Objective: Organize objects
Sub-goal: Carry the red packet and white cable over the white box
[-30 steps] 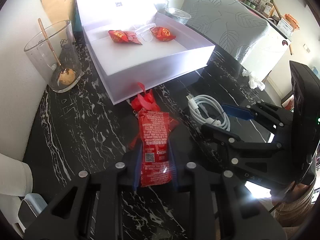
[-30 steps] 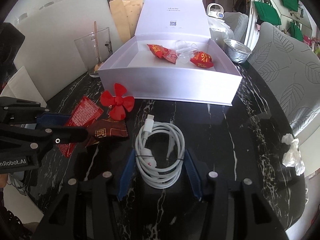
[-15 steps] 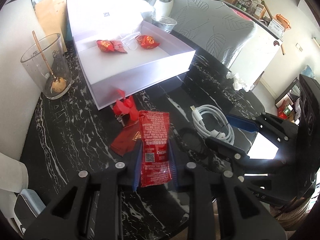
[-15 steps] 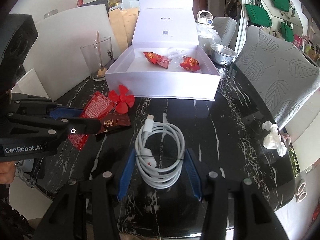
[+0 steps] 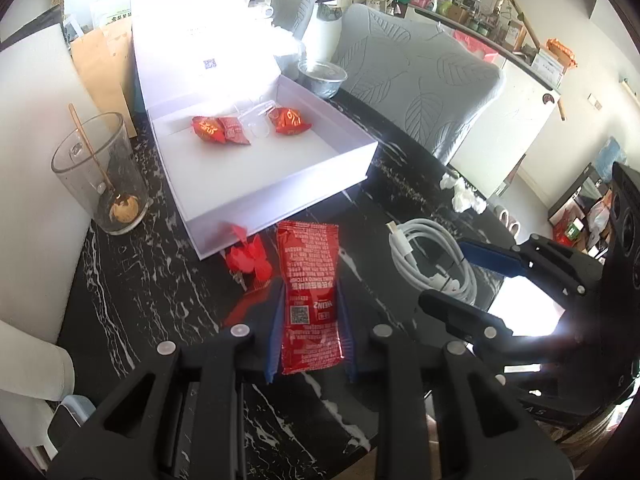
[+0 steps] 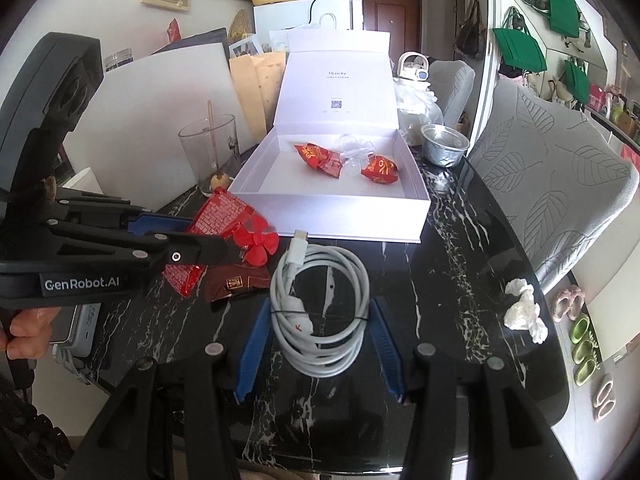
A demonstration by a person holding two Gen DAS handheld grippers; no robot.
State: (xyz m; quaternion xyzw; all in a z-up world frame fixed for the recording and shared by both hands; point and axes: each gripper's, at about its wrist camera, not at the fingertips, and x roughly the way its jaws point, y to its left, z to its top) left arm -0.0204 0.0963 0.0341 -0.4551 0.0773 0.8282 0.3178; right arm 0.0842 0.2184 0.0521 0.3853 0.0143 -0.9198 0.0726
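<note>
My left gripper [image 5: 310, 300] is shut on a red sauce packet [image 5: 310, 280] and holds it above the black marble table; both also show in the right wrist view [image 6: 218, 220]. My right gripper [image 6: 320, 328] is shut on a coiled white cable [image 6: 320, 300], lifted off the table; the cable also shows in the left wrist view [image 5: 432, 256]. The open white box [image 6: 332, 216] stands ahead and holds two red candy packets [image 6: 316, 156] and a clear plastic piece [image 6: 354, 152].
A red paper flower [image 6: 258, 242] and a brown packet [image 6: 236, 282] lie in front of the box. A glass with a stick [image 5: 100, 176] stands at left. A foil bowl [image 6: 444, 144] and crumpled tissue [image 6: 524, 308] are at right. A grey chair stands beyond the table edge.
Both grippers have risen and pulled back from the table, each with its object in its grip. The box and the table now look farther away.
</note>
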